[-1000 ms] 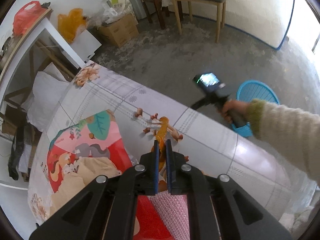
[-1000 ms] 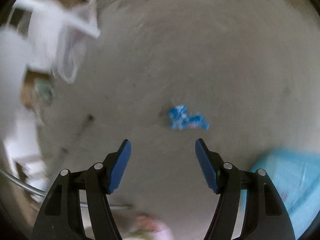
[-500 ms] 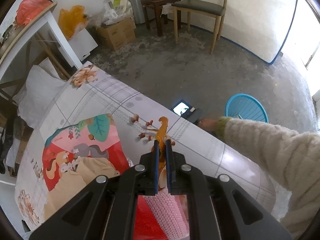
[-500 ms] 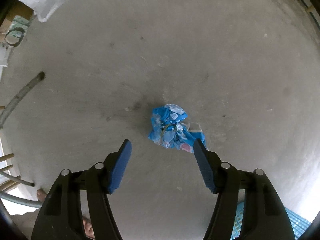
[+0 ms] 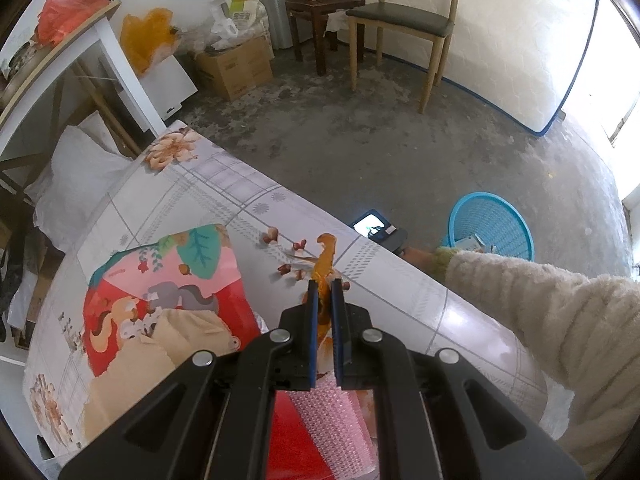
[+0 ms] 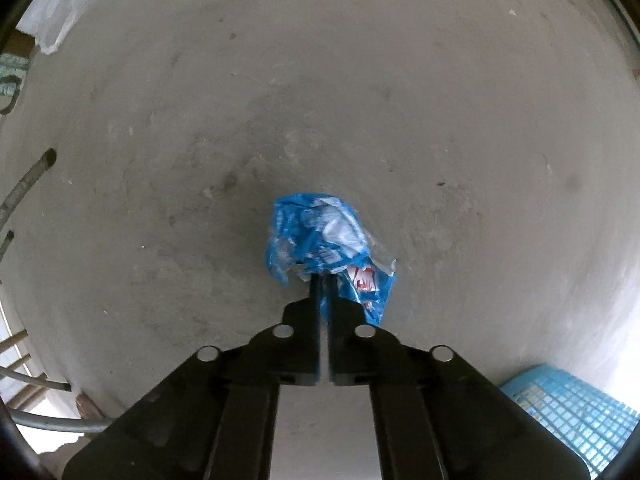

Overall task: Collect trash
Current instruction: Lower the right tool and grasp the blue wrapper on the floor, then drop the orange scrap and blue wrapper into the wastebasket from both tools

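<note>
Down toward the grey concrete floor the right gripper has dropped since a second ago, and its blue jaws, then spread wide on either side of the crumpled blue plastic wrapper, are now pinched together on the wrapper's near edge. That wrapper lies on the bare floor, bunched up, with white and red print showing on its folds.

From the left wrist view, the table under its glossy floral-patterned cloth fills the lower left, with a big red and pink cartoon-printed plastic bag lying flat on it. Beyond the table edge stands a round light-blue plastic mesh basket on the floor; a corner of it also shows at the lower right of the right wrist view, near the wrapper but apart from it. A cream fuzzy sleeve reaches from the right, past the table edge, toward the floor.

Over the table, the left gripper has barely shifted. Its jaws stand nearly shut, clamped on a thin orange scrap of wrapper that sticks up past the fingertips.
</note>
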Available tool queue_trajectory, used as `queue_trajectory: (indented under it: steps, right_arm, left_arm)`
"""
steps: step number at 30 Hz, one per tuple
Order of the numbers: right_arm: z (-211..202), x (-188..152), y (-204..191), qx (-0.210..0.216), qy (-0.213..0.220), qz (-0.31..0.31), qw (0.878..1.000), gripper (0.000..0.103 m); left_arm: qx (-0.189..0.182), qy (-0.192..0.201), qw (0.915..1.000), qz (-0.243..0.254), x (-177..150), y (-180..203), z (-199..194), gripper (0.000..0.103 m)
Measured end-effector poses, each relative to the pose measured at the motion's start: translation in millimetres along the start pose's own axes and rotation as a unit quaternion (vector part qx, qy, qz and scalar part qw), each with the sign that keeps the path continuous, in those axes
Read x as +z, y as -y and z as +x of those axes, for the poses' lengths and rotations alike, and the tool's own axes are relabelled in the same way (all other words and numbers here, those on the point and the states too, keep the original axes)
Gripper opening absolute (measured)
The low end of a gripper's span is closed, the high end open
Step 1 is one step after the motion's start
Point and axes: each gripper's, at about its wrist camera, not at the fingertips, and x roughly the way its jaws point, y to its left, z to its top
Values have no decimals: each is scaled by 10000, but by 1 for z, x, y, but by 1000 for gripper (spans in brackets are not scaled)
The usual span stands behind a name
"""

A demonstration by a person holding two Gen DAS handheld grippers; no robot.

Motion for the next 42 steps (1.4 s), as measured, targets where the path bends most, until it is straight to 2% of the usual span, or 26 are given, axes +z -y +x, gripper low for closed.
queue_trajectory:
  steps: [7,11,13,16,20,23,26,27,30,31,34,36,37,38,39,40,42]
  right_arm:
    - [-33,-22,29,503,251,359,9978,0]
    - [-92,-48,34,930,714,369,9924,0]
    - [-137,-70,35,1275,1141,383,9845,0]
    - [-211,-122,43,1872,1826,409,9643,0]
    - [-295,-205,83,2172,2635,592,9380,0]
    - [-330,-257,125,2206,2964,1110,9226,0]
    - [-328,-300,163,2068,3001,1789,9139,0]
    - [-325,-312,178,2092,2943,2049,9097,0]
    - [-302,-330,206,2036,2643,2760,9014,0]
    - [-295,-344,198,2050,2572,2922,8980,0]
    - [-286,-335,212,2060,2446,3236,8905,0]
    - [-277,-338,225,2118,2520,3491,8774,7]
    - [-271,-340,230,2244,2516,3541,8723,12]
    - [-263,-333,230,2362,2503,3565,8686,28]
    - [-254,-329,225,2417,2504,3603,8655,39]
    - [-245,-326,227,2395,2479,3660,8644,41]
    - [-239,-327,226,2242,2379,3695,8698,41]
  left_arm:
    - [95,161,9998,-36,-3,-4,-11,6]
    - [246,306,9992,-19,-4,-5,-21,6]
    - [253,367,9990,-79,-3,-4,-28,5]
    - [172,470,9987,-117,-3,5,-41,5]
    - [-184,537,9984,-35,2,36,-51,5]
    - [-700,427,9966,70,13,76,-45,5]
    - [-1433,18,9897,62,29,121,-22,6]
    - [-1719,-227,9849,34,35,139,-8,6]
    - [-2189,-805,9724,-57,49,187,32,5]
    - [-2198,-935,9711,-12,53,203,47,6]
    - [-2256,-1302,9655,44,58,241,90,6]
    - [-2323,-1585,9596,13,59,263,120,7]
    - [-2332,-1649,9583,-6,59,271,133,14]
    - [-2277,-1668,9593,-44,59,276,144,28]
    - [-2209,-1677,9607,-86,58,278,151,36]
    - [-2131,-1673,9625,-138,58,280,156,43]
    - [-1997,-1635,9659,-205,54,278,161,44]
